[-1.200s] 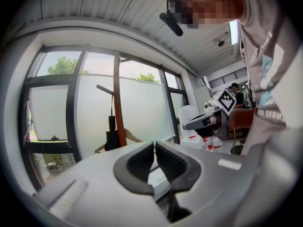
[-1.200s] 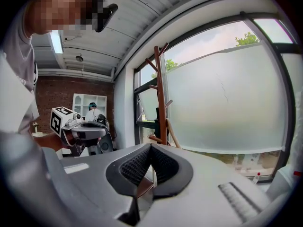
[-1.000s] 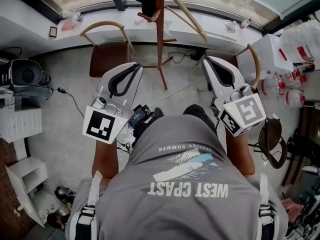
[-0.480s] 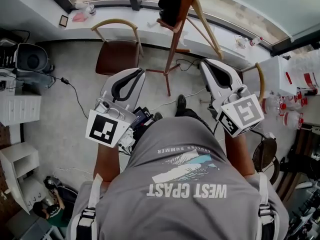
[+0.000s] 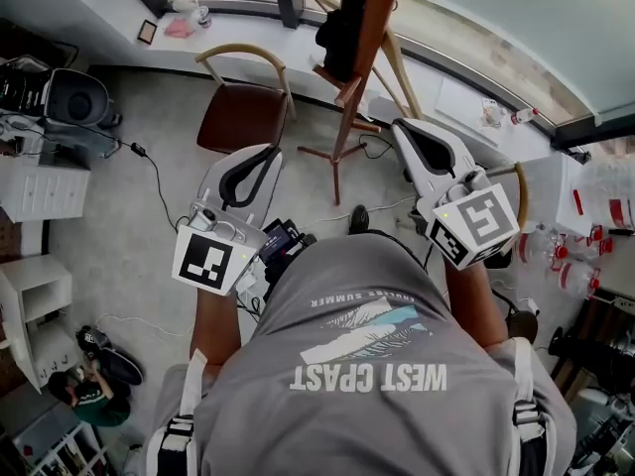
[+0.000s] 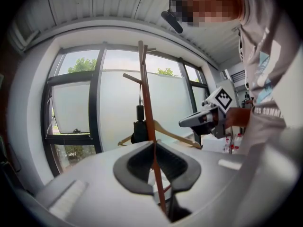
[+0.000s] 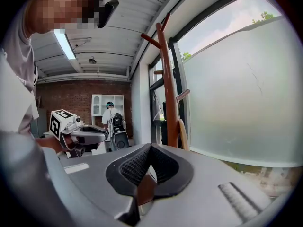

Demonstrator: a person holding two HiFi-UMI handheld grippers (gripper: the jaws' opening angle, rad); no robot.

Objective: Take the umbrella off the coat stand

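Observation:
The coat stand (image 5: 369,38) is a reddish wooden pole with pegs, standing in front of the window. A black folded umbrella (image 5: 340,30) hangs from it, beside a wooden hanger (image 5: 402,62). In the left gripper view the umbrella (image 6: 139,128) hangs just left of the pole (image 6: 144,98). My left gripper (image 5: 260,159) is shut and empty, short of the stand's feet. My right gripper (image 5: 405,135) is also shut and empty, just right of the pole. From the right gripper view (image 7: 150,146) the pole (image 7: 168,103) rises close ahead.
A chair with a brown seat (image 5: 238,117) stands left of the stand. Another chair (image 5: 518,191) is at the right by a table with bottles (image 5: 585,266). A cable (image 5: 159,186) runs across the floor. White shelves (image 5: 30,296) are at the left. A person (image 7: 110,113) stands far off.
The coat stand has come closer and shifted right in the head view. Both grippers have advanced toward it, still shut and empty.

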